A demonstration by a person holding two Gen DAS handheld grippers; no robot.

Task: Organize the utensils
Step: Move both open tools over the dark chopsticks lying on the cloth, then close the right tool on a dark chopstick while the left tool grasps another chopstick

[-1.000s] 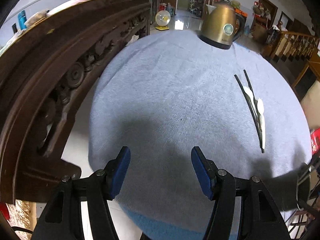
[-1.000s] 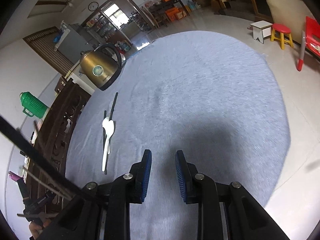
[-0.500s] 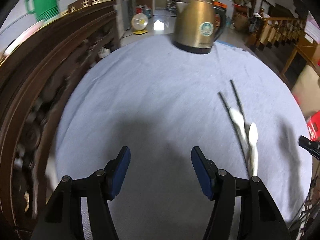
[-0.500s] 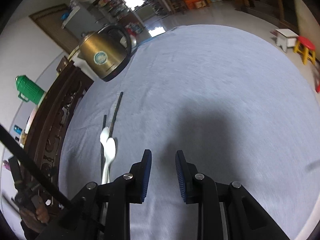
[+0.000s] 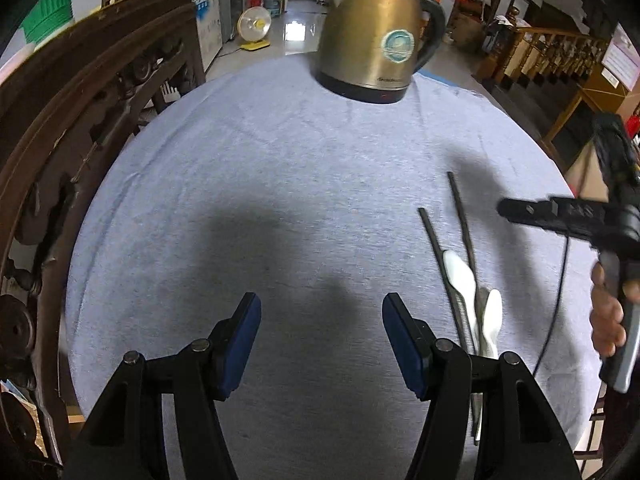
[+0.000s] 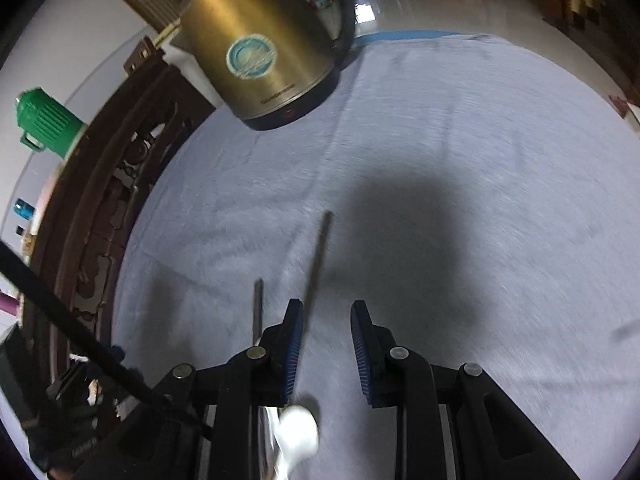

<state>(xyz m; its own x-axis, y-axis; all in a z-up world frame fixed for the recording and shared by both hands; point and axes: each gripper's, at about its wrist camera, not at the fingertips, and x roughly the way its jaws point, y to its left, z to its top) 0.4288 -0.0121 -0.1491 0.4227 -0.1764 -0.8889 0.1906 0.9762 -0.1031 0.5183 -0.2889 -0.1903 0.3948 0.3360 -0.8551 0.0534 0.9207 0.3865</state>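
Two dark chopsticks [image 5: 460, 216] and two white spoons [image 5: 464, 280] lie bundled on the grey cloth-covered round table [image 5: 280, 184], right of centre. My left gripper [image 5: 322, 332] is open and empty, low over the cloth just left of the utensils. My right gripper [image 6: 326, 334] has its jaws slightly apart with nothing between them; it hovers right over the utensils, with the chopsticks [image 6: 318, 256] running past its left finger and a white spoon [image 6: 298, 432] showing below it. In the left wrist view the right gripper [image 5: 560, 216] enters from the right.
A brass-coloured electric kettle [image 5: 376, 32] stands at the table's far edge; it also shows in the right wrist view [image 6: 264, 48]. A carved dark wooden cabinet [image 5: 80, 128] borders the table's left side, with a green jug [image 6: 48, 124] on top.
Both grippers have moved forward toward the kettle and the utensils. The right gripper has swung left over the chopsticks and spoons, and its jaws have opened a little.
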